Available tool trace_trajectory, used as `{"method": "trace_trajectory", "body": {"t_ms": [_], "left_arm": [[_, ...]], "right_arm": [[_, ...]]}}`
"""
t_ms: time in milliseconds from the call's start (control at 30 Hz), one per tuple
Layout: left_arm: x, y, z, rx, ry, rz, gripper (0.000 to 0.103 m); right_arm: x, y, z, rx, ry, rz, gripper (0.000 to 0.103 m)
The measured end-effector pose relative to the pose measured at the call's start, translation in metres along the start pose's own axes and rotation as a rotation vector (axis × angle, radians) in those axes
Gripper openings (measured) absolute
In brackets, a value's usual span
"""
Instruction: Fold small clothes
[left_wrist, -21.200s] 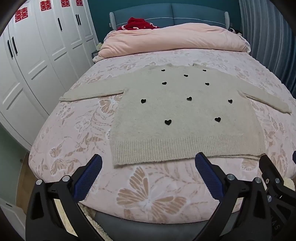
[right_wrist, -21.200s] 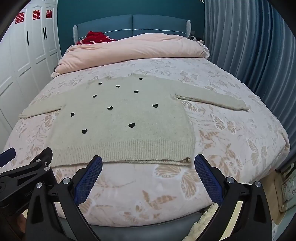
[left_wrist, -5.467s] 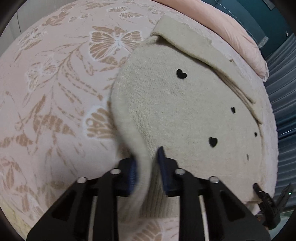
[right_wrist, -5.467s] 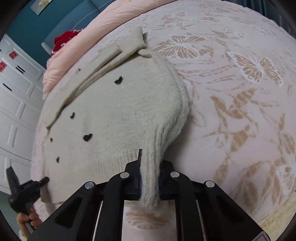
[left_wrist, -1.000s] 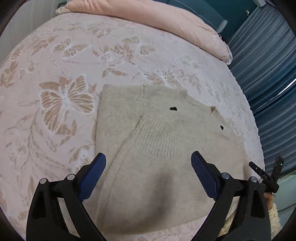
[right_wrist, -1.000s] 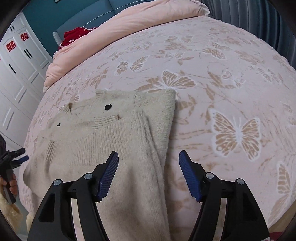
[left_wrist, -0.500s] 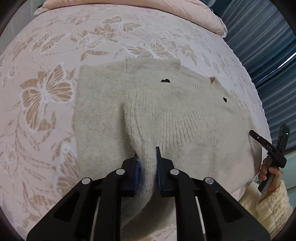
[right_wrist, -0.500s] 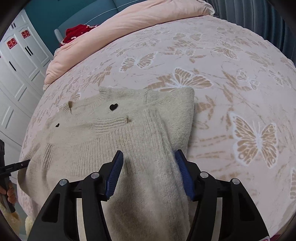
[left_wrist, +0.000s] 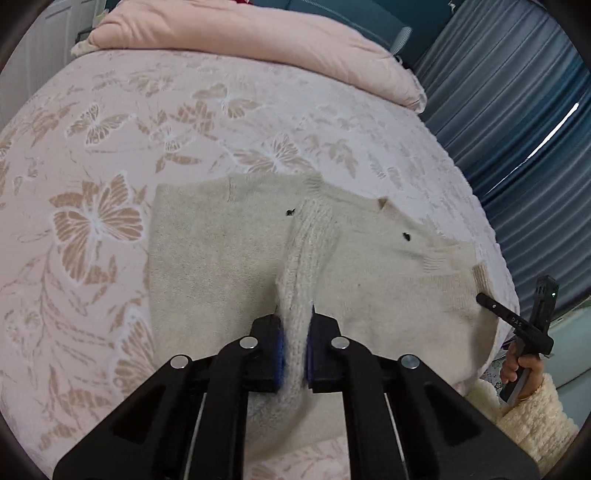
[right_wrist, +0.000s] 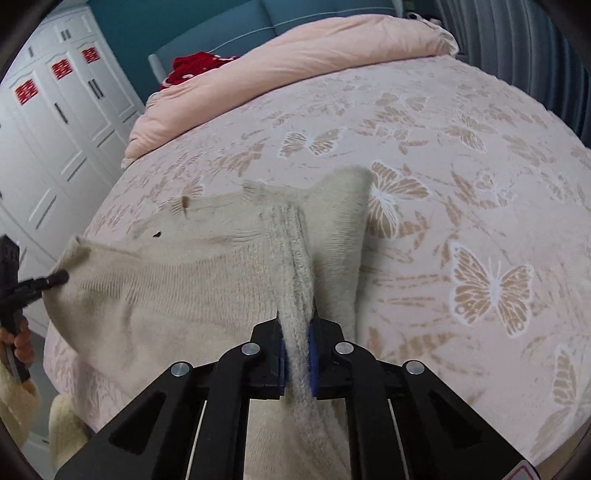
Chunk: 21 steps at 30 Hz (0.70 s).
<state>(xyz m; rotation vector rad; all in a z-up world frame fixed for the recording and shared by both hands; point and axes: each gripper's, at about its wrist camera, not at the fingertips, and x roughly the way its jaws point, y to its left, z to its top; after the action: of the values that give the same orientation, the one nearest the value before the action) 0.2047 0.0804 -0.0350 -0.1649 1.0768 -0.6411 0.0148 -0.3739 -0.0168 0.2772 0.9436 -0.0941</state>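
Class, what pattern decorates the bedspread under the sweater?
Tan butterflies and leaves on the pale pink bedspread, clearest in the right wrist view.

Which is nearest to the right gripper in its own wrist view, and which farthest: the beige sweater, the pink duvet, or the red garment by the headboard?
1. Beige sweater: pinched in the closing right gripper, at the near edge of the bed.
2. Pink duvet: bunched across the far end.
3. Red garment: behind the duvet, upper left, by the headboard.
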Motion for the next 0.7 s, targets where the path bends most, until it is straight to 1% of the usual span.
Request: {"method": "trace_trajectory", "body": {"t_ms": [33, 100, 200, 267, 333, 367, 400, 433, 467, 500, 533, 567, 600, 633, 667, 700], "left_arm": [[-0.012, -0.002, -0.002, 0.0, -0.014, -0.008, 0.007], [-0.032, -0.006, -0.005, 0.003, -0.042, -0.011, 0.007], [-0.048, -0.009, 0.006, -0.005, -0.076, -0.008, 0.007], [-0.054, -0.012, 0.023, -0.005, -0.122, 0.0, 0.007], [-0.054, -0.01, 0.044, -0.001, -0.164, 0.03, 0.007], [-0.047, -0.005, 0.054, -0.014, -0.169, 0.039, 0.007], [-0.037, 0.002, 0.064, -0.033, -0.167, 0.054, 0.007], [-0.02, 0.011, 0.073, -0.051, -0.158, 0.087, 0.011], [0.001, 0.02, 0.079, -0.056, -0.128, 0.11, 0.016], [0.024, 0.031, 0.082, -0.071, -0.094, 0.157, 0.018], [0.045, 0.043, 0.08, -0.105, -0.063, 0.219, 0.024], [0.062, 0.054, 0.075, -0.14, -0.035, 0.26, 0.025], [0.07, 0.062, 0.069, -0.171, -0.02, 0.257, 0.025], [0.071, 0.065, 0.061, -0.196, -0.019, 0.221, 0.025], [0.069, 0.067, 0.053, -0.209, -0.023, 0.19, 0.031], [0.065, 0.065, 0.045, -0.209, -0.024, 0.181, 0.039]], "right_arm": [[-0.01, 0.005, -0.003, -0.024, -0.014, 0.007, 0.008], [-0.027, 0.013, -0.002, -0.026, -0.046, 0.082, 0.008], [-0.05, 0.02, 0.02, -0.016, -0.161, 0.124, 0.007], [-0.054, 0.02, 0.044, 0.0, -0.229, 0.125, 0.007], [-0.04, 0.013, 0.065, 0.015, -0.259, 0.085, 0.008], [-0.025, 0.006, 0.073, 0.033, -0.245, 0.073, 0.008], [-0.003, -0.004, 0.078, 0.056, -0.219, 0.037, 0.009], [0.021, -0.015, 0.08, 0.087, -0.184, -0.001, 0.015], [0.048, -0.029, 0.079, 0.136, -0.128, -0.023, 0.017], [0.07, -0.04, 0.076, 0.19, -0.068, -0.062, 0.017], [0.082, -0.048, 0.07, 0.24, -0.022, -0.098, 0.017], [0.083, -0.053, 0.065, 0.283, -0.022, -0.087, 0.017], [0.076, -0.053, 0.058, 0.299, -0.058, -0.042, 0.018], [0.066, -0.051, 0.052, 0.295, -0.094, -0.009, 0.027], [0.059, -0.047, 0.049, 0.274, -0.11, -0.004, 0.036], [0.055, -0.044, 0.046, 0.249, -0.112, -0.007, 0.049]]}}
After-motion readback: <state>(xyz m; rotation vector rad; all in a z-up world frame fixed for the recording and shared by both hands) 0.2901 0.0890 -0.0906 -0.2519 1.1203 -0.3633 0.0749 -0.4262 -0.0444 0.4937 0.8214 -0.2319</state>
